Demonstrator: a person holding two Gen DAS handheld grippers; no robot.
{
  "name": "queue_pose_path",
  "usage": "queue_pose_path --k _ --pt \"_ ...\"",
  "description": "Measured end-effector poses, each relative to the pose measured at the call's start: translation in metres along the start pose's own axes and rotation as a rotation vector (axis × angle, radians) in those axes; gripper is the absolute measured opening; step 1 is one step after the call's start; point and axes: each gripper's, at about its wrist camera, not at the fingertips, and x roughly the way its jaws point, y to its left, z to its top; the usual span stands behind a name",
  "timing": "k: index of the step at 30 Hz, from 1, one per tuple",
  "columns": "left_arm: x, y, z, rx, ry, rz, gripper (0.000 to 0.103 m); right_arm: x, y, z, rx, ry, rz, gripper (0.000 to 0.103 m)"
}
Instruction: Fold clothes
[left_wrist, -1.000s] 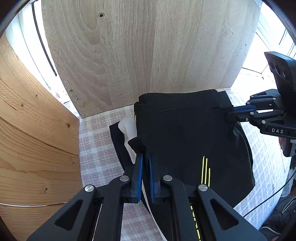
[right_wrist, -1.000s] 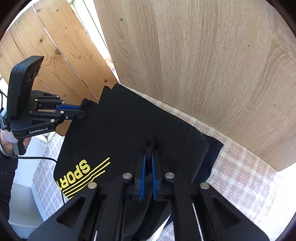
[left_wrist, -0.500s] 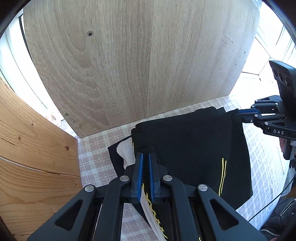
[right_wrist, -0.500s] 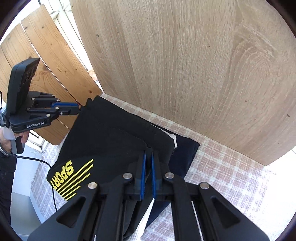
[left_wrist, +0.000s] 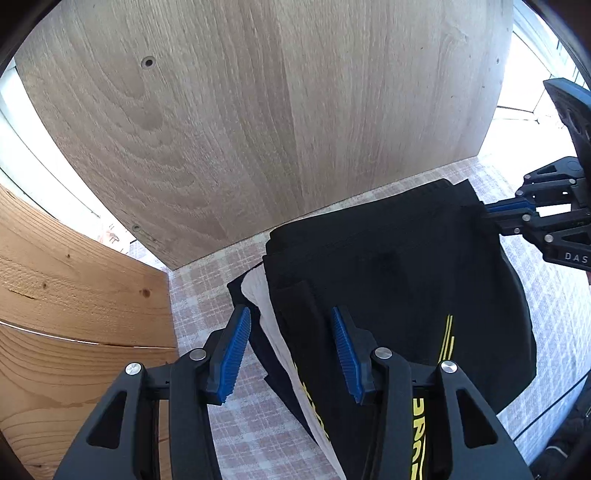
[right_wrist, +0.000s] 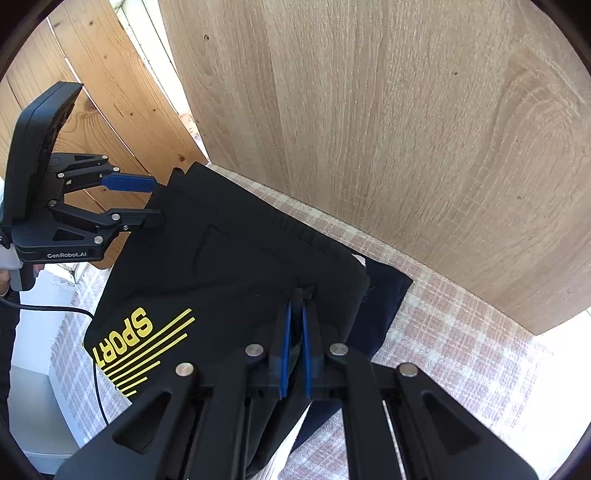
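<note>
Releasing: left gripper (left_wrist: 291, 350) is opening, its blue ribbed pads (left_wrist: 232, 354) clear of the cloth on both sides; the folded edge of the black sport garment (left_wrist: 388, 288) lies between them, untouched. In the right wrist view the same tool sits at 9 o'clock, jaws parted over the garment's far corner.

Right gripper (right_wrist: 295, 332) is clamped narrow, pads pinching a pucker of black fabric at the near right corner of the folded piece. Cloth bunches where it enters the pads.

Garment: black, yellow "SPORT" print and stripes (right_wrist: 140, 343) toward 8 o'clock in the right view. It rests on top of a darker navy folded item (right_wrist: 384, 295) with a white layer (left_wrist: 258, 291) showing at the stack's left edge, all on the pink checked tablecloth (right_wrist: 443, 332). Light wooden panel (left_wrist: 258, 110) stands behind at 12 o'clock; pine boards (left_wrist: 74, 295) at 9 o'clock in the left view.

Judgement: step in hand is setting the folded piece down on the stack.

- Open the left jaws fully before lifting away, so the ribbed pads do not drag the edge.
- Withdraw along the fingers' own line, not sideways across the fold.
- Release the right corner only once the cloth lies flat; the pucker there should relax.
- Risk: top piece skews off the stack below.
</note>
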Motion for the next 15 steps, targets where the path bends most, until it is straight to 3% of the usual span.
queue_pose_path --k 1,5,10,15 --pt "0.002 0.001 0.0 -0.005 -0.005 -0.009 0.022 0.0 -0.001 -0.001 0.003 0.0 -0.001 0.006" --pt "-0.006 0.0 -0.004 -0.009 -0.059 -0.012 0.003 -0.003 -0.002 -0.004 0.009 -0.004 0.001 0.006" --pt "-0.024 -0.003 -0.005 0.005 -0.098 -0.015 0.003 -0.011 -0.007 -0.007 0.027 -0.031 0.017 0.006" --pt "-0.025 -0.006 -0.007 0.044 -0.081 0.018 0.003 -0.023 -0.013 -0.01 0.051 -0.057 0.046 0.006"
